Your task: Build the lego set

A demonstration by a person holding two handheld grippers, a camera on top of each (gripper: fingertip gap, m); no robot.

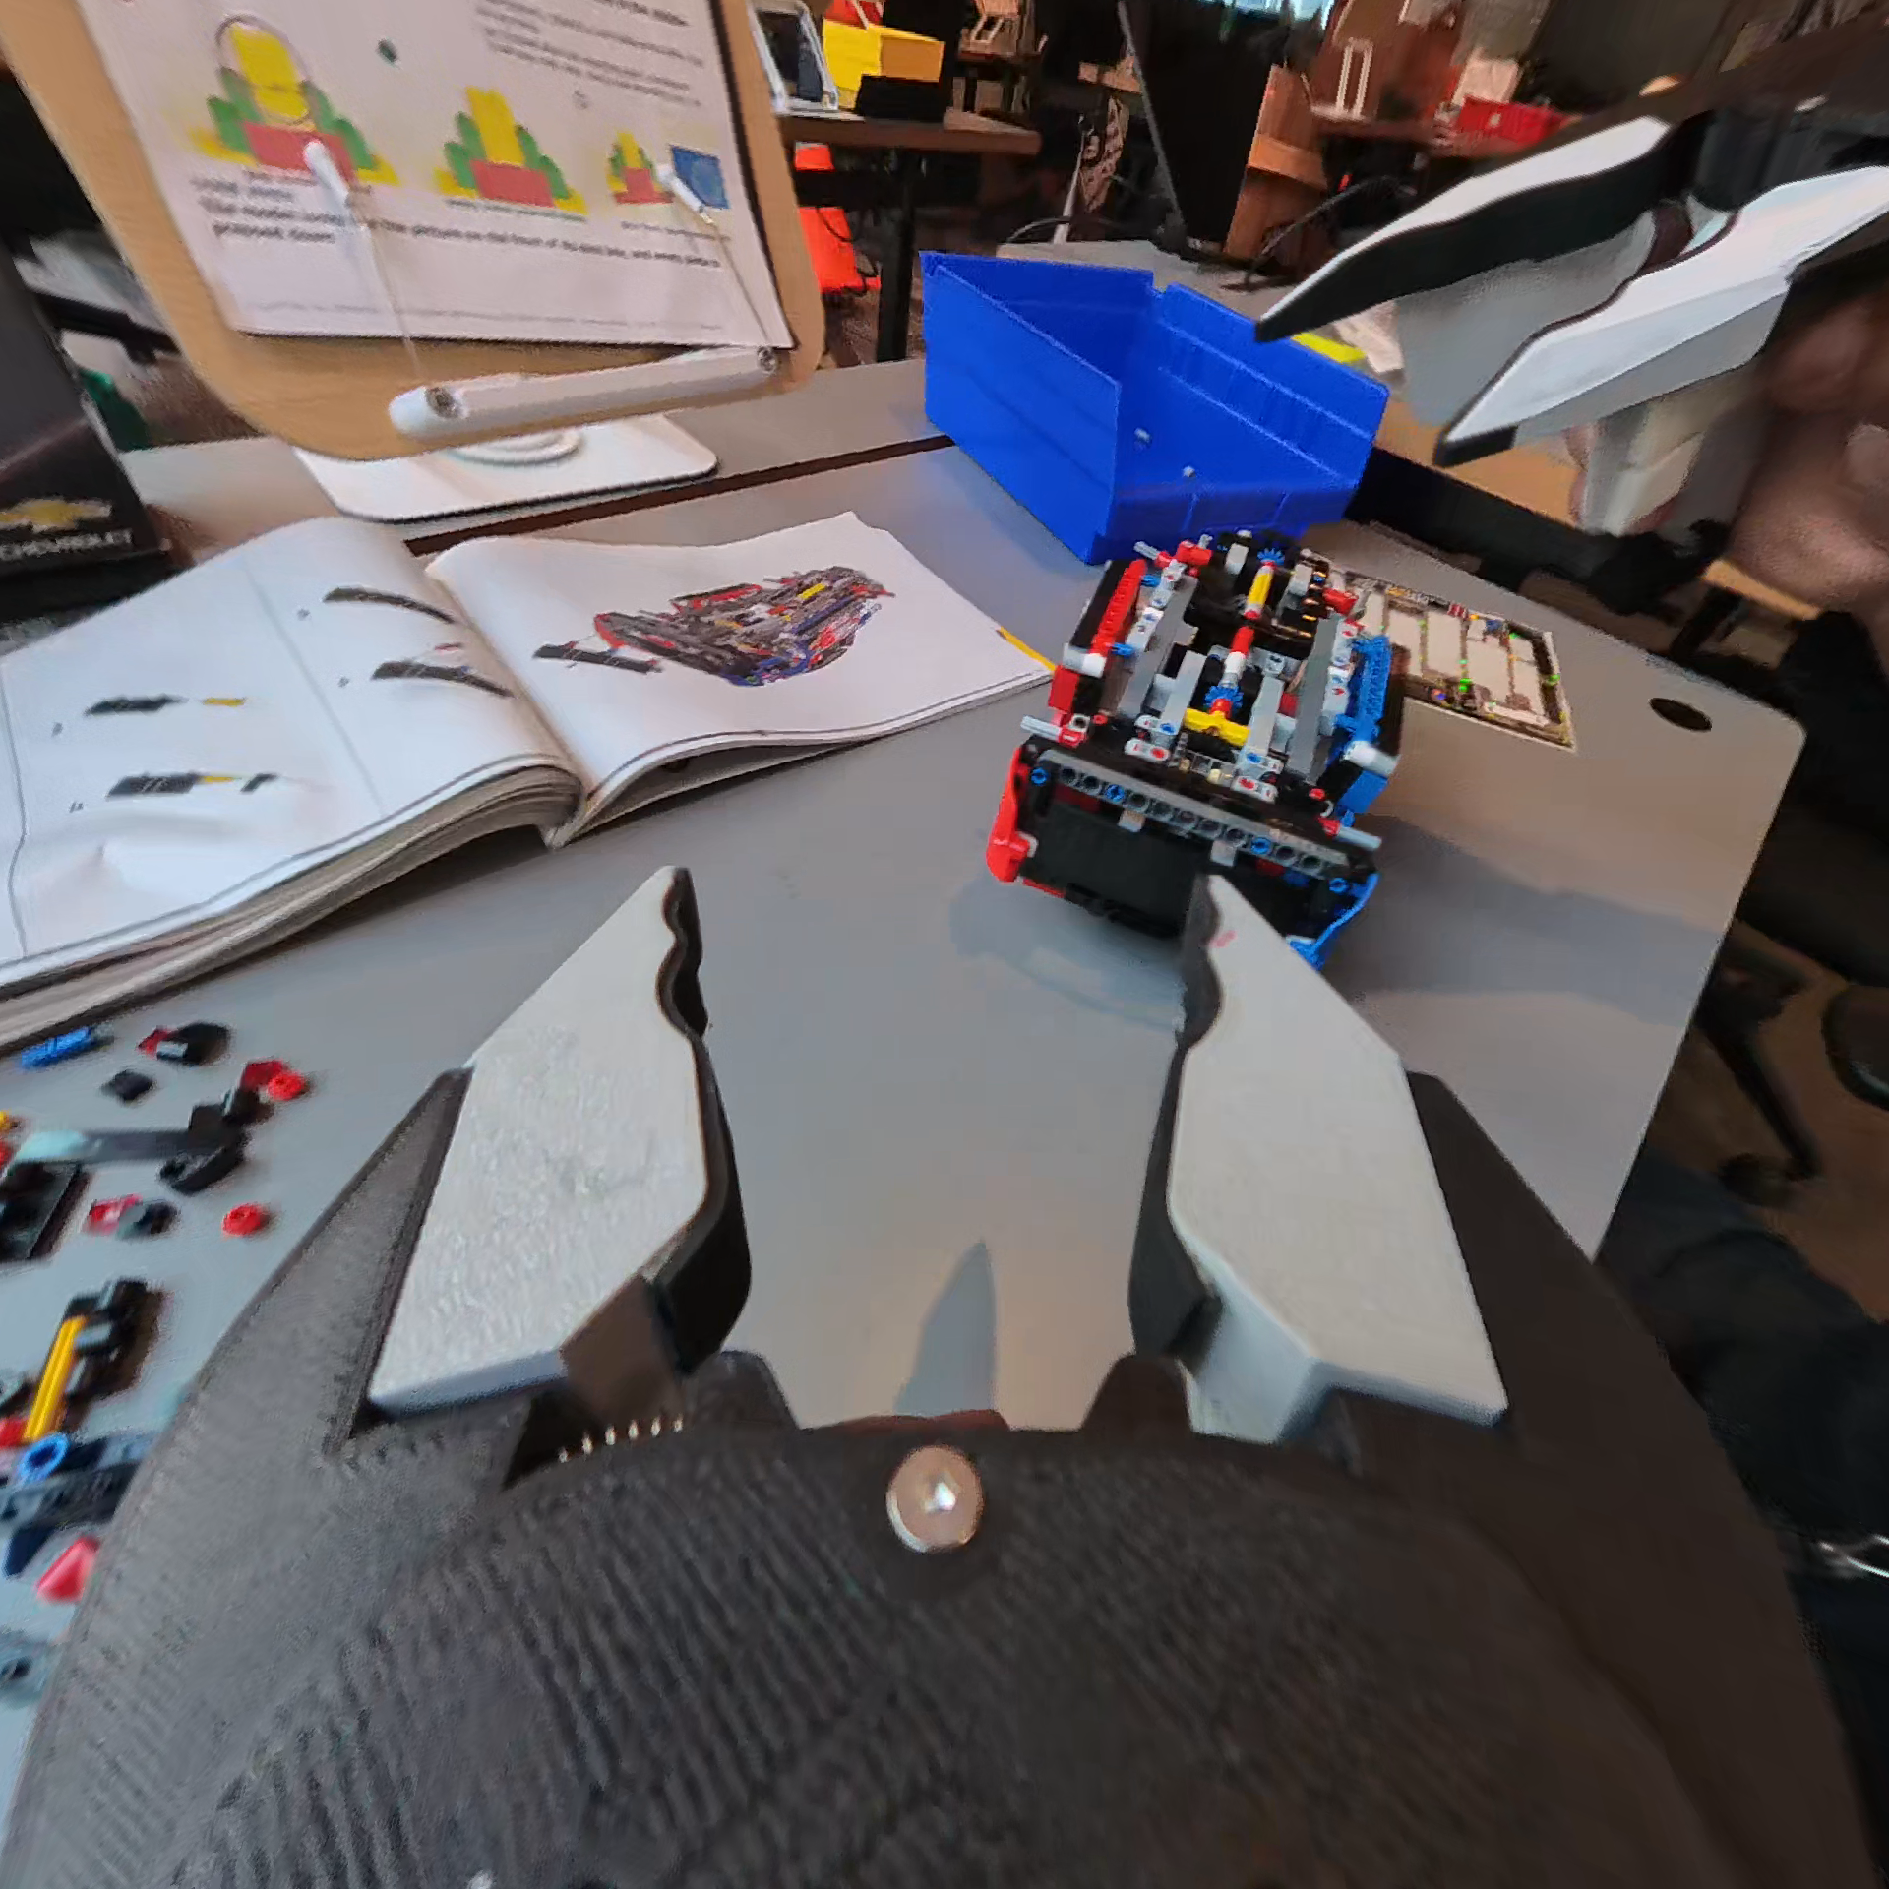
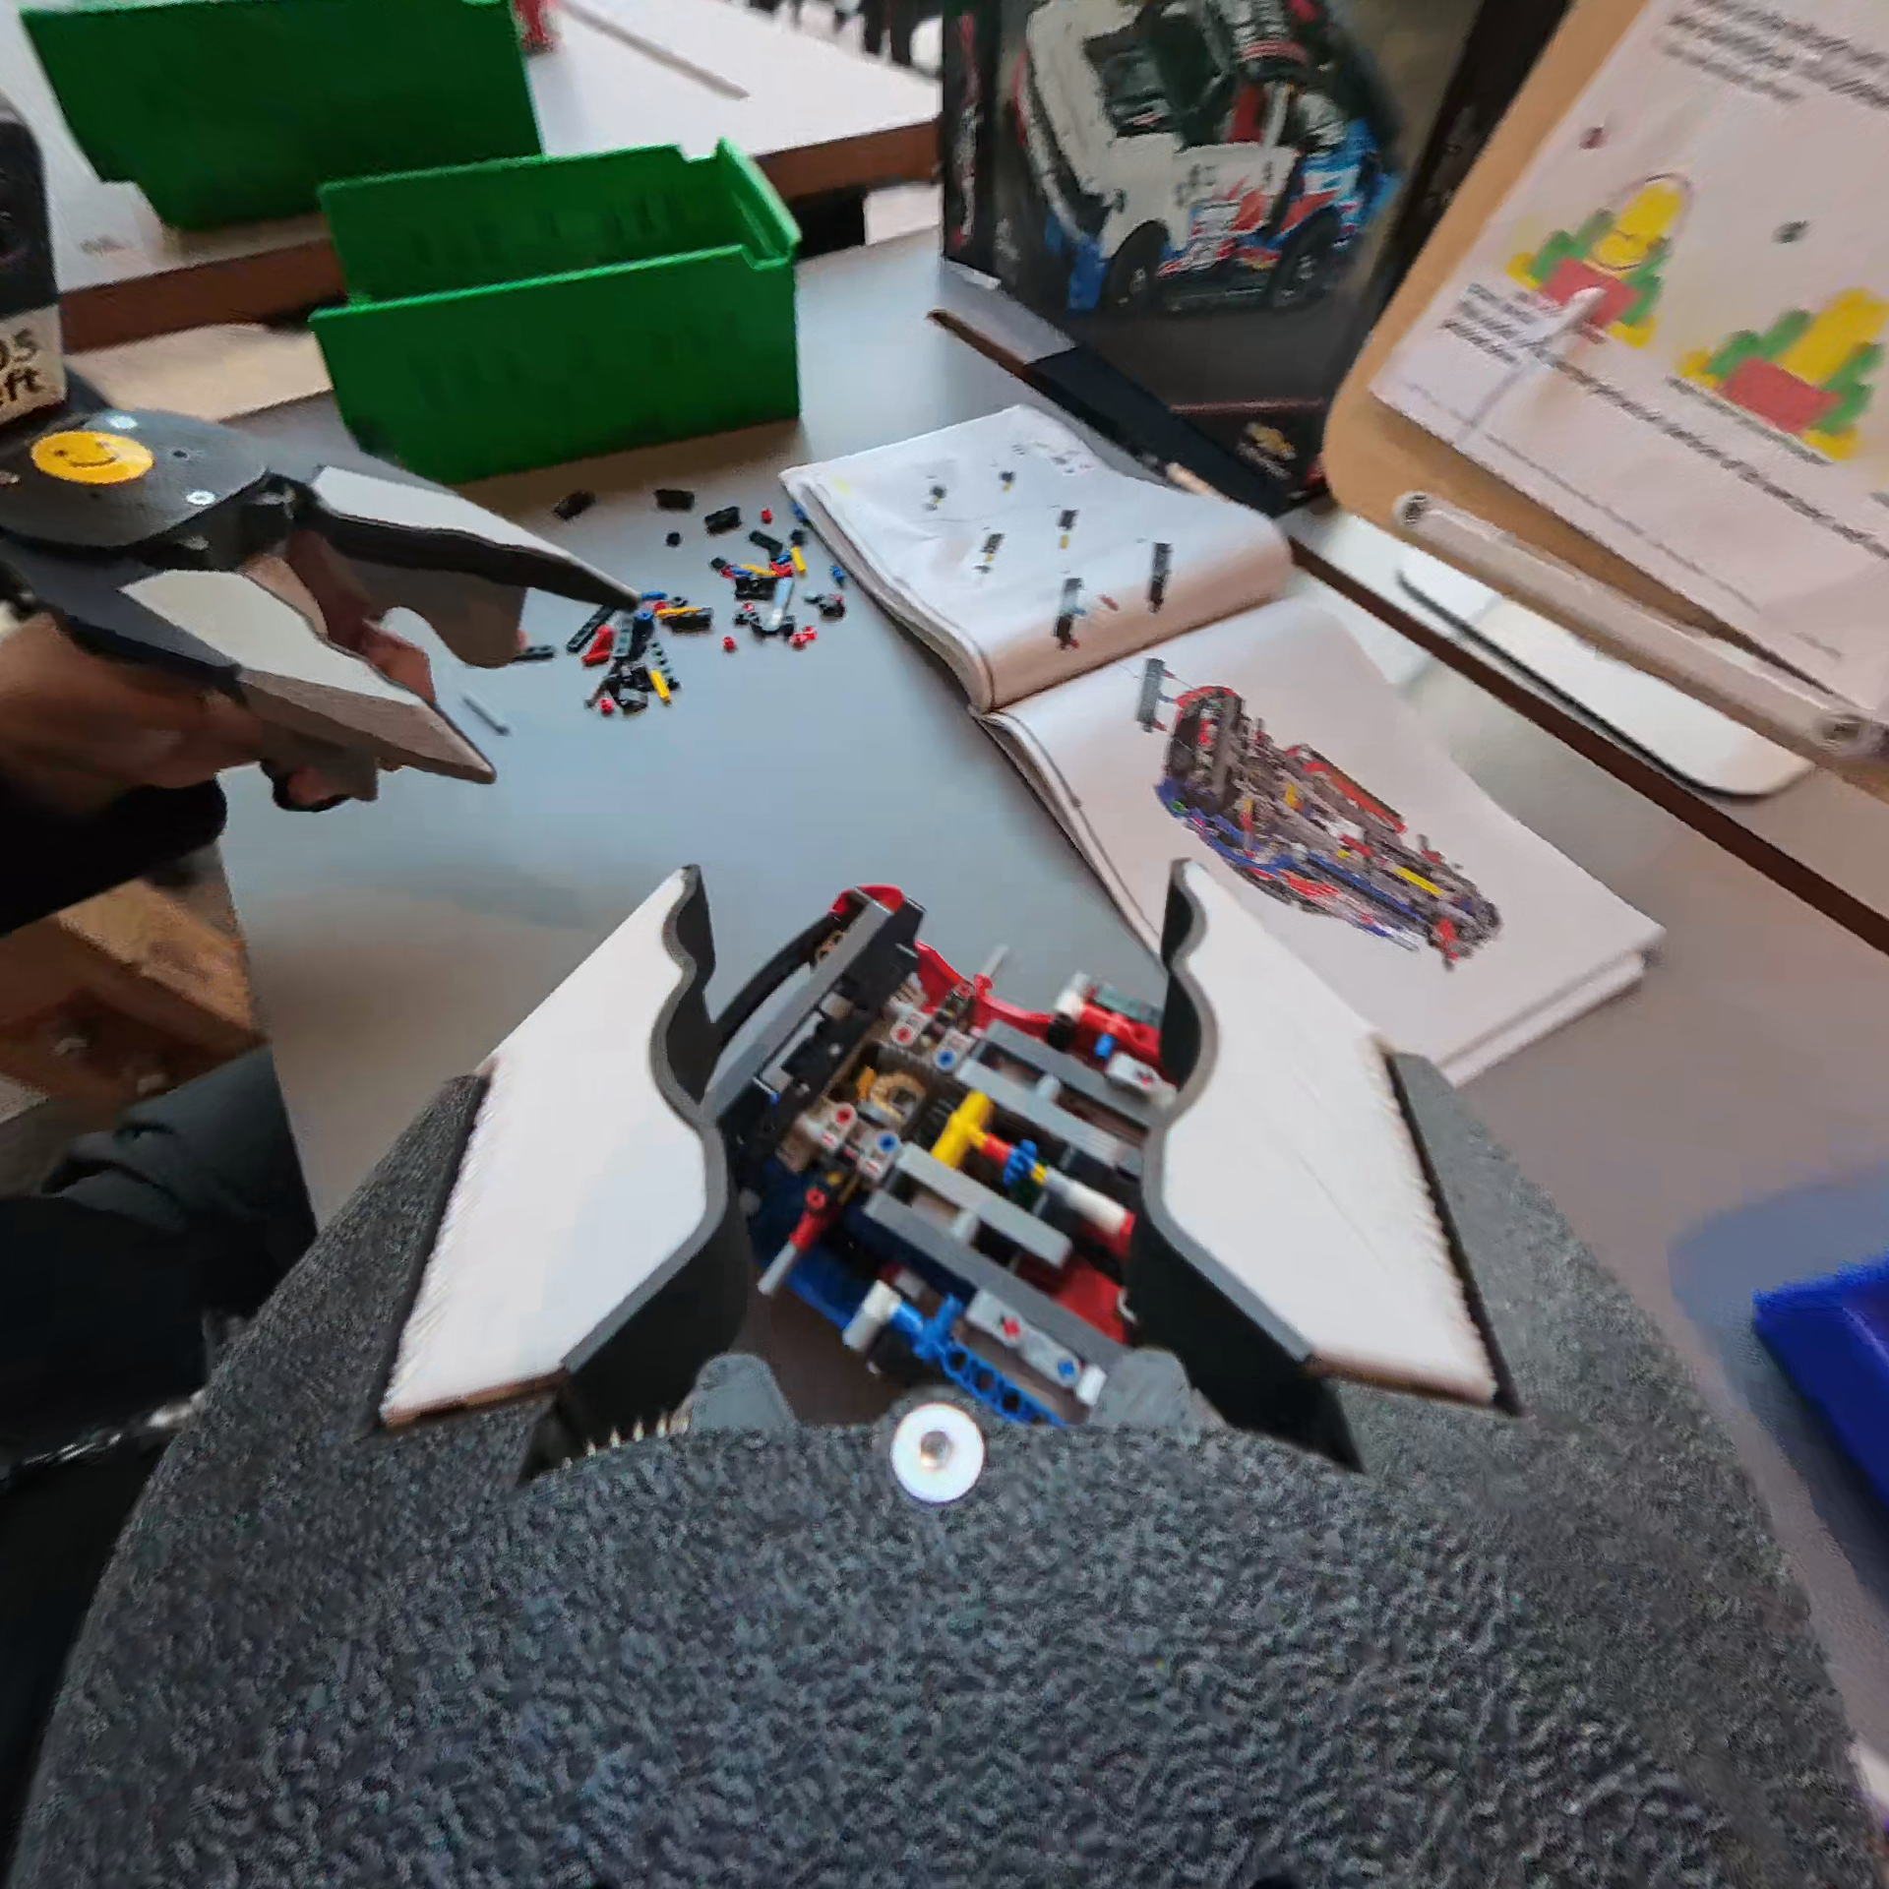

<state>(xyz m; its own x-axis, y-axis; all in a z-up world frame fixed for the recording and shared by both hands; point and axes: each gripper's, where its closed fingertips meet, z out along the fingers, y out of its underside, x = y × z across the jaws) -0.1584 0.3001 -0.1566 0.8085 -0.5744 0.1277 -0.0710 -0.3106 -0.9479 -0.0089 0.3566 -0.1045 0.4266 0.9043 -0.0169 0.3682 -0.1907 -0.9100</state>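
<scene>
The car sits on the grey surface at 1 o'clock from the left hand-held gripper, which is spread wide and empty. The right hand-held gripper hovers over it, released, jaws straddling the chassis without contact. It looks rigid but snag-prone, likely moderately light; hold the side beams, not protruding pins. Loose parts lie at 11 o'clock.

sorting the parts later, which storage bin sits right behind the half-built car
The blue bin, just behind the car model in the left wrist view. The two green bins stand farther off, beyond the loose pieces.
</scene>
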